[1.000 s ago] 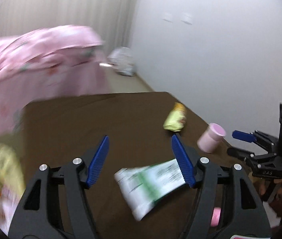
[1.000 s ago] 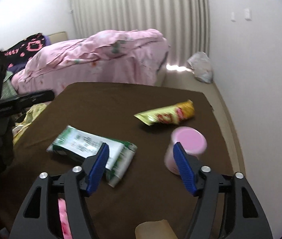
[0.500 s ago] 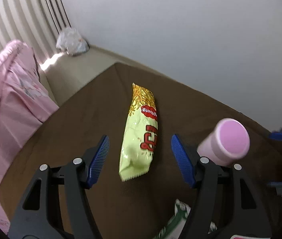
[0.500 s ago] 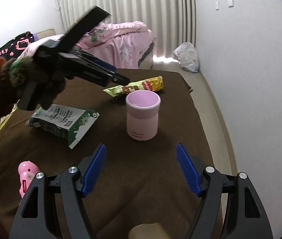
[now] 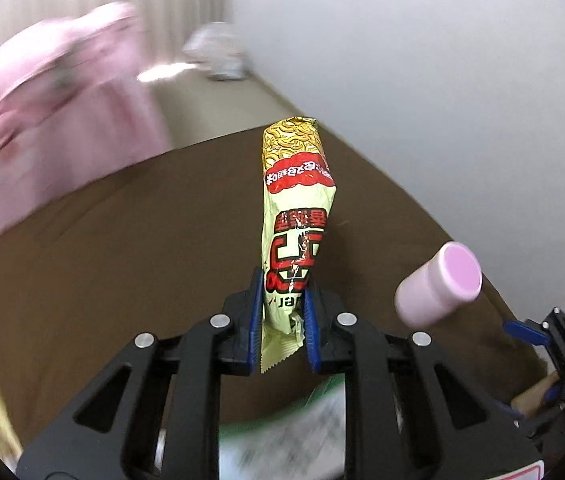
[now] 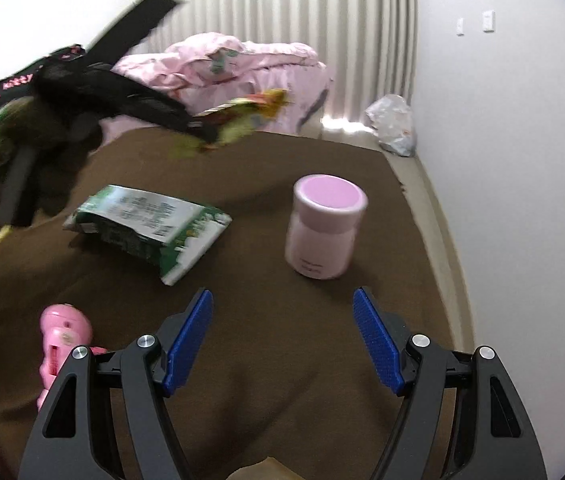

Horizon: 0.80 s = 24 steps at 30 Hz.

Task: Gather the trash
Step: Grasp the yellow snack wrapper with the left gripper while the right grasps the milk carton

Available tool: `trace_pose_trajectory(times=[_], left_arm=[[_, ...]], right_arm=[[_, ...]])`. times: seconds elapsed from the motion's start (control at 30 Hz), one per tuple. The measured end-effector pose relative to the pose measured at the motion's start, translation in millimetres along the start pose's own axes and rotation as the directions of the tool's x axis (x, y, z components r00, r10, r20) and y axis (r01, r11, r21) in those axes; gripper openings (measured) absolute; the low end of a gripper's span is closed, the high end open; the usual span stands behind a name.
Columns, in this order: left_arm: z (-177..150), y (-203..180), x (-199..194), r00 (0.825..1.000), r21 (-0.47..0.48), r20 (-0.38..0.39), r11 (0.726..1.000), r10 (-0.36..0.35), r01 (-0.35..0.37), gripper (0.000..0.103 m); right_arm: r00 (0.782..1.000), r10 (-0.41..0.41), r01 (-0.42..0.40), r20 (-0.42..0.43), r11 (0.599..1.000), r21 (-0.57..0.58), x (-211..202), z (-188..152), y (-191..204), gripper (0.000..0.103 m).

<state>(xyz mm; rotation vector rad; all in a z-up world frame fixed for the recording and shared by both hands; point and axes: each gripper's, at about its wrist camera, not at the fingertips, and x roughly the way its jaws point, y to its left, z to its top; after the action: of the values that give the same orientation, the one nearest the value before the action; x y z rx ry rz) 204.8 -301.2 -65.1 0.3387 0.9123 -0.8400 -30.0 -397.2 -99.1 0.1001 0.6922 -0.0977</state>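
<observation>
Snack wrapper (image 5: pixel 296 216) pinched at its near end, lifted off the brown table (image 5: pixel 122 248).

The left gripper (image 5: pixel 282 320) is closing, pads pressing the wrapper's lower end so the rest stands up clear of the cloth, likely for carrying to a bin. The green-and-white packet (image 6: pixel 146 228) lies toward the table's left edge, the pink cup (image 6: pixel 324 226) upright nearer the right edge. The right gripper (image 6: pixel 282 344) hangs with fingers wide apart and empty, short of the cup.
</observation>
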Motion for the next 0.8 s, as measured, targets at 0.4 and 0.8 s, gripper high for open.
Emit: trace_pose_trajectory(times=[0.4,0.8], left_arm=[[-147,72,-99,0.976,-0.275,0.001,0.939,0.217,-0.208,0.018],[-197,86,-115,0.992,-0.392,-0.006,0.912,0.127,-0.12,0.027]], right_arm=[[0.953,0.285,-0.302,-0.105,0.866,-0.399,43,64,87,0.069],[0.928,0.227,-0.358,-0.296,0.76,-0.542,105,105,141,0.069]])
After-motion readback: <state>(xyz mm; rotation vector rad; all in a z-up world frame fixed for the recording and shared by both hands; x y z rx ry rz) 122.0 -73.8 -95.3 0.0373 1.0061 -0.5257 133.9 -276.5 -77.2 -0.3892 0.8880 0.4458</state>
